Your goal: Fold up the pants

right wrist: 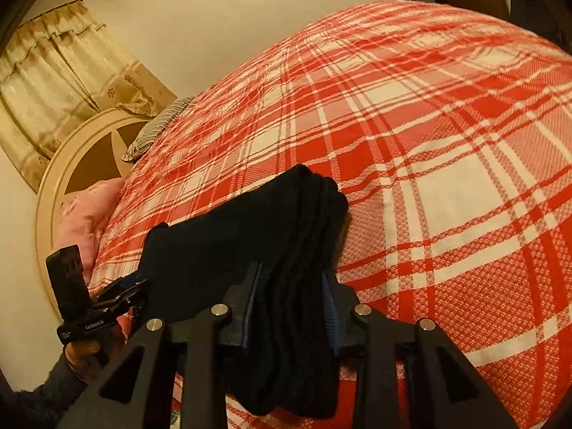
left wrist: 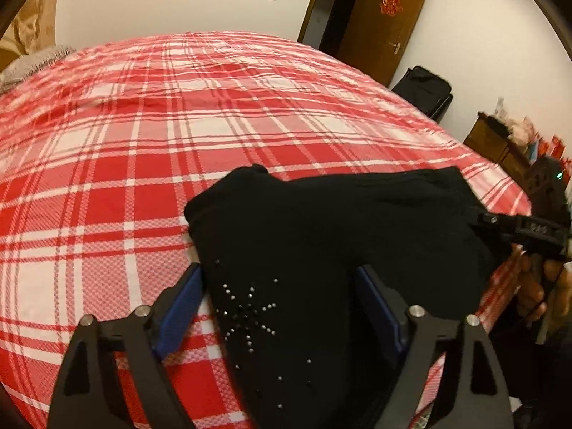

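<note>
Black pants [left wrist: 321, 236] with a rhinestone star pattern lie folded near the front edge of a bed with a red and white plaid cover [left wrist: 178, 143]. My left gripper [left wrist: 282, 275] has its blue-padded fingers spread on either side of the cloth, which lies between them. My right gripper [right wrist: 293, 279] is shut on a thick stack of folded layers of the pants [right wrist: 307, 232]. The right gripper shows in the left wrist view [left wrist: 518, 228] at the pants' right edge. The left gripper shows in the right wrist view [right wrist: 118, 293] at the pants' left edge.
A wooden door [left wrist: 382, 25] and a black suitcase [left wrist: 425, 93] stand past the bed's far right. A cluttered wooden cabinet [left wrist: 500, 143] is at the right. A round headboard [right wrist: 71, 164], a pink pillow [right wrist: 85, 214] and curtains [right wrist: 60, 82] are at the bed's left end.
</note>
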Tool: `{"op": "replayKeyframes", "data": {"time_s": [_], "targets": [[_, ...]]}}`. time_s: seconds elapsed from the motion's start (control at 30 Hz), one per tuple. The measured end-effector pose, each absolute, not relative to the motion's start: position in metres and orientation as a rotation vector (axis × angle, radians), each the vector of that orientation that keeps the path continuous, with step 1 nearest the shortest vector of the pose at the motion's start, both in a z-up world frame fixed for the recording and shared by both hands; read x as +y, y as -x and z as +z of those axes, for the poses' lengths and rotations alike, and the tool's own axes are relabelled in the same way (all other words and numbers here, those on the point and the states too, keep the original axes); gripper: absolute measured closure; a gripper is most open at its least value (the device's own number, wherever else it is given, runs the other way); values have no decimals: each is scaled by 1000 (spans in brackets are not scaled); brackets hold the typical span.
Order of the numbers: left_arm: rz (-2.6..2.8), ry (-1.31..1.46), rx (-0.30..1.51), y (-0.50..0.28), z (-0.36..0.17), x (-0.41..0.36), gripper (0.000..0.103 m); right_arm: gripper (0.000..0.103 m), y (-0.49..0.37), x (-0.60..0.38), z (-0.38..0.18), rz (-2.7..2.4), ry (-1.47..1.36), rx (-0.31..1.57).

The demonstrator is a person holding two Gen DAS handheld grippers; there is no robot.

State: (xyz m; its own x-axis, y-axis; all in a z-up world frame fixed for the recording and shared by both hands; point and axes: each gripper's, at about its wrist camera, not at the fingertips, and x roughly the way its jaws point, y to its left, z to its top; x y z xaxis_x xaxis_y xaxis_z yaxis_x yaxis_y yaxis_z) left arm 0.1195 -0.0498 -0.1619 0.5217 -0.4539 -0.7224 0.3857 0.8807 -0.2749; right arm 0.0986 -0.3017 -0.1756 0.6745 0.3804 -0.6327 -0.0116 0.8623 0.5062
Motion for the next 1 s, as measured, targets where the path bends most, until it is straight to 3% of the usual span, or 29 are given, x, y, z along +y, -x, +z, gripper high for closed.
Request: {"op": "replayKeyframes", "data": {"time_s": [0.13, 0.43, 0.5, 0.6, 0.87, 1.0], "targets": [[-511, 73, 884, -120, -164, -52, 18, 70, -100, -301, -177, 226, -489, 809], [-533, 100, 900, -119, -161, -48, 37, 71, -94, -297, -171, 238, -470, 776], [-535, 109, 896, -120, -161, -46, 60, 73, -90, -293, -165, 245, -457, 759], [-558, 147, 908, -121, -159, -40, 75, 74, -83, -285, -153, 254, -423, 737], [-556, 182, 869, -113, -143, -25, 92, 74, -97, -256, -114, 319, -329, 702], [-536, 179, 838, -111, -132, -10, 92, 75, -129, -229, -102, 380, -285, 715]]}}
